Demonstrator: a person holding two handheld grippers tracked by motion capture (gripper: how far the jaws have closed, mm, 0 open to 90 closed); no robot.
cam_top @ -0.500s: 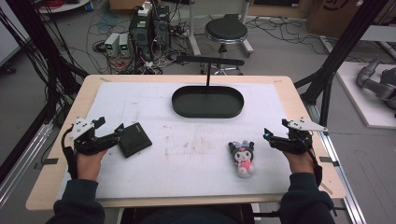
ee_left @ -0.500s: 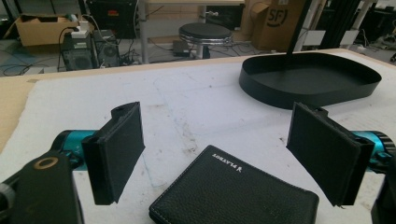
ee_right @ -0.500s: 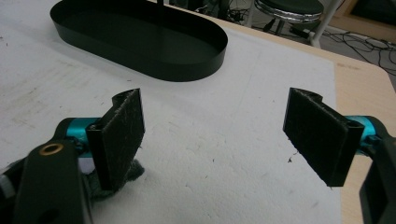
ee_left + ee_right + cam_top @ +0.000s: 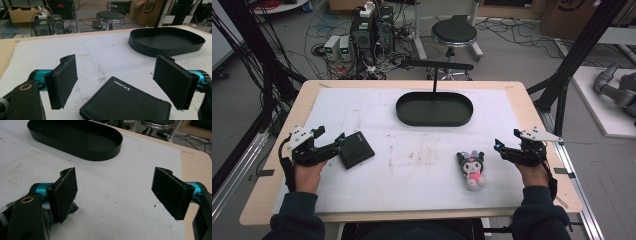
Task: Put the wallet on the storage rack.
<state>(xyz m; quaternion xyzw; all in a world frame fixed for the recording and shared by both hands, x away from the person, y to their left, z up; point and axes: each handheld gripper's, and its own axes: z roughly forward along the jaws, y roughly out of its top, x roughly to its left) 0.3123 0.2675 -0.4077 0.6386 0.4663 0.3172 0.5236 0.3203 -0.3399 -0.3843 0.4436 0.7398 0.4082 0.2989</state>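
Left gripper [image 4: 341,140] sits released, jaws spread wide, nothing between the pads; its tips hang just at the near-left edge of the black wallet [image 4: 356,149], touching or not I cannot tell. In the left gripper view the wallet [image 4: 126,102] lies flat between and just ahead of the jaws, stitched edge toward the camera. Right gripper [image 4: 498,146] is also released and holds nothing, parked right of the wallet across the mat, with the plush toy [image 4: 471,169] between it and the wallet, near its tips but apart. Beyond the wallet, toward the far side, stands the black oval tray [image 4: 402,111], empty, with a thin post rising at its back rim. Likely step: closing on the wallet to lift it. Risks, as a judgement: wallet is thin and flat on the white mat [image 4: 427,190], so the lower jaw may skid over the leather or push it away instead of getting under; a grip on one flap alone could let it fall open. A high carry toward the tray could clip the crossbar on the post. Room: bare mat between wallet and tray, bare mat right of the wallet up to the toy; wallet is well inside the mat edge, wooden table [image 4: 264,200] border left of it.
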